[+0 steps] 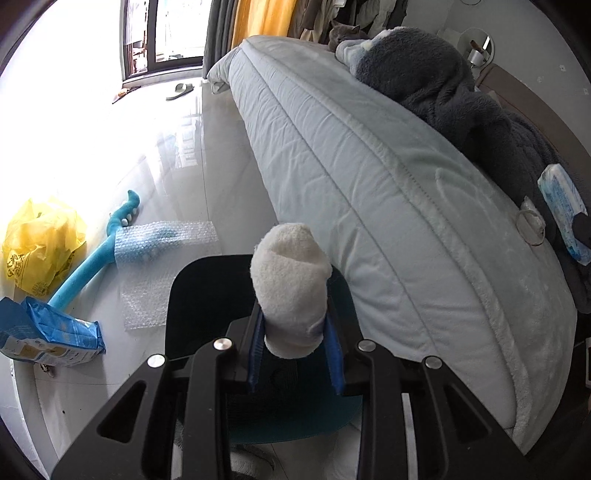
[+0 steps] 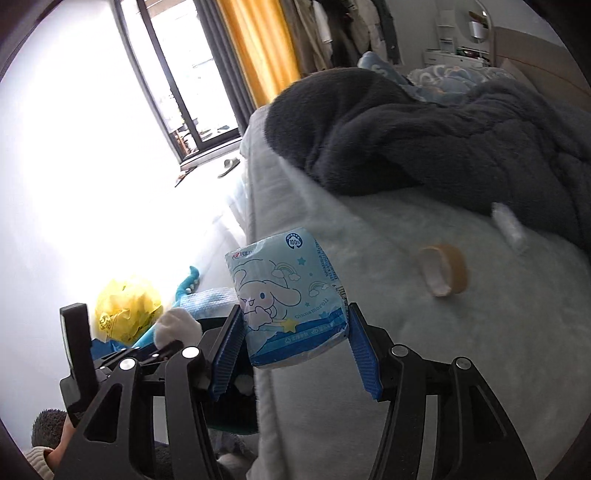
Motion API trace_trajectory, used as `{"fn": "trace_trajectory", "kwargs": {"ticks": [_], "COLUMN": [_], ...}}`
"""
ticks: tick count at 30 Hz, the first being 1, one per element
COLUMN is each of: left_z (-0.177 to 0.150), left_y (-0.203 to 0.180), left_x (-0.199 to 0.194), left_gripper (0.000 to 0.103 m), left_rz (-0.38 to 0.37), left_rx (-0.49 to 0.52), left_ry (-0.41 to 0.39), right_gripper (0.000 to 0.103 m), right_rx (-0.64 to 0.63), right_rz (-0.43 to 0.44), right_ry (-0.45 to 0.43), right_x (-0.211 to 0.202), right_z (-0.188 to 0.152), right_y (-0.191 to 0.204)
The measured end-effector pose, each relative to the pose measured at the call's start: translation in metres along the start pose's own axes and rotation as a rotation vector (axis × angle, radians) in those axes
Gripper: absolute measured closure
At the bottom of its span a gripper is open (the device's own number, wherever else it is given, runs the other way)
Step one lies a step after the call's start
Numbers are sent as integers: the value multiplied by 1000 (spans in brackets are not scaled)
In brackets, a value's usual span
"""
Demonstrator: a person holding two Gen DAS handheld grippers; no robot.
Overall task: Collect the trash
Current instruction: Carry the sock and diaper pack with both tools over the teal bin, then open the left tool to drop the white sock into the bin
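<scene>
My left gripper (image 1: 295,350) is shut on a white fuzzy sock (image 1: 290,291), held above a dark bin (image 1: 192,295) beside the bed. The sock also shows in the right wrist view (image 2: 176,326). My right gripper (image 2: 293,343) is shut on a light blue tissue pack with a cartoon print (image 2: 288,295), held over the bed's edge. A roll of tape (image 2: 445,273) and a clear wrapper (image 2: 509,225) lie on the bed (image 2: 406,350).
On the floor lie a yellow plastic bag (image 1: 42,245), a blue packet (image 1: 48,336), bubble wrap (image 1: 162,266) and a blue toy (image 1: 96,254). A dark blanket (image 1: 436,81) and a grey cat (image 1: 343,35) are on the mattress (image 1: 369,177).
</scene>
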State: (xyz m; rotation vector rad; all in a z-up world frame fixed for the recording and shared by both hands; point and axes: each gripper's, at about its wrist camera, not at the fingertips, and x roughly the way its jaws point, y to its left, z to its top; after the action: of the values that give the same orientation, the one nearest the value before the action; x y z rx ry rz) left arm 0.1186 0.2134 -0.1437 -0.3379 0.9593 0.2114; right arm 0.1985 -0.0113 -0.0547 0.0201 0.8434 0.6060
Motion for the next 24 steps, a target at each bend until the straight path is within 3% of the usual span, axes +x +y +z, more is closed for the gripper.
{"fn": "trace_trajectory", "kwargs": {"ticks": [3, 10, 12, 14, 21, 23, 24], "left_z": [-8, -24, -28, -29, -25, -22, -21], "left_y": [11, 25, 29, 30, 44, 48, 52], "left_x": [16, 34, 35, 35, 22, 16, 11], "left_gripper": [71, 69, 63, 41, 24, 12, 12], "left_rz": [-2, 3, -23, -27, -22, 4, 24], "left_rx": [-15, -10, -27, -28, -38, -36, -35], "left_ry": [95, 214, 231, 234, 196, 171, 147], "right_gripper": [46, 46, 46, 46, 46, 46, 46], "right_rx": [-26, -65, -77, -98, -173, -180, -181], "right_rz": [12, 44, 58, 61, 51, 54, 54], "right_ry": [18, 50, 64, 78, 125, 138, 144], "right_x": [12, 32, 36, 43, 64, 71, 74], "right_z": [-1, -3, -6, -8, -16, -18, -19], "right_y": [13, 41, 51, 60, 86, 92, 93]}}
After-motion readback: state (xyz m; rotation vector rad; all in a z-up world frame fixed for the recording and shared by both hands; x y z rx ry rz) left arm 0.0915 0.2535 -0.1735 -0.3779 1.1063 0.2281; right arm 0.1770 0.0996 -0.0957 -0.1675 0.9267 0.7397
